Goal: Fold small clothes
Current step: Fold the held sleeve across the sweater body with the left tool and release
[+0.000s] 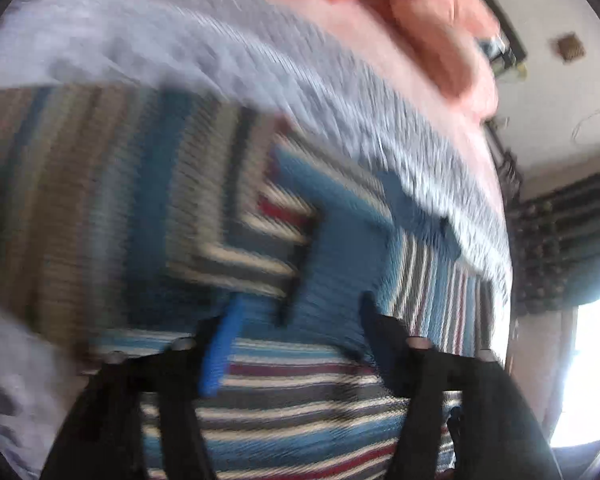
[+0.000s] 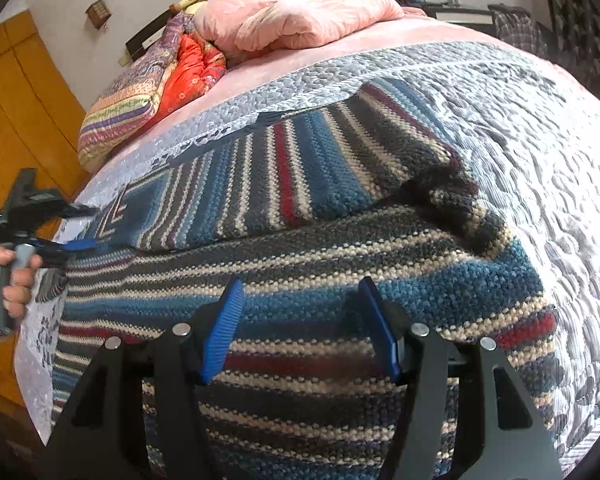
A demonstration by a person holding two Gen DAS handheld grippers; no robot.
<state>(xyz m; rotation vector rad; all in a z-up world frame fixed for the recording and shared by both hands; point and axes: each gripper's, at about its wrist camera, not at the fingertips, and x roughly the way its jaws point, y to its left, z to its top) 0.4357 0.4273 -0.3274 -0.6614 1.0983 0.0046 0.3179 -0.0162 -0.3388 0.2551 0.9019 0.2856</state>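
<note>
A: So, where's the striped sweater [image 2: 300,216]?
B: Spread on the bed, on the grey quilt [image 2: 548,152]. Blue, cream, dark grey and red stripes. One part is folded over the body, w/ a crease running across the middle.
A: Right gripper [image 2: 300,330]?
B: Jaws spread wide, blue pads [image 2: 224,330] apart, nothing between them. It's over the near part of the sweater; can't tell if the tips touch the knit.
A: And the left gripper [image 1: 296,344]?
B: Its own view is v. blurred. Fingers look apart w/ sweater stripes behind them, and nothing pinched that I can see. In the right wrist view it's at the sweater's left edge, blue tip touching or just at the knit, a hand [image 2: 8,280] round the grey handle.
A: Rest of the bed?
B: Pink duvet [image 2: 300,16] bundled at the far end, beside a red-orange quilted cover [image 2: 188,76] and a multicoloured striped pillow [image 2: 120,116]. Orange wooden door [image 2: 20,100] at left.
</note>
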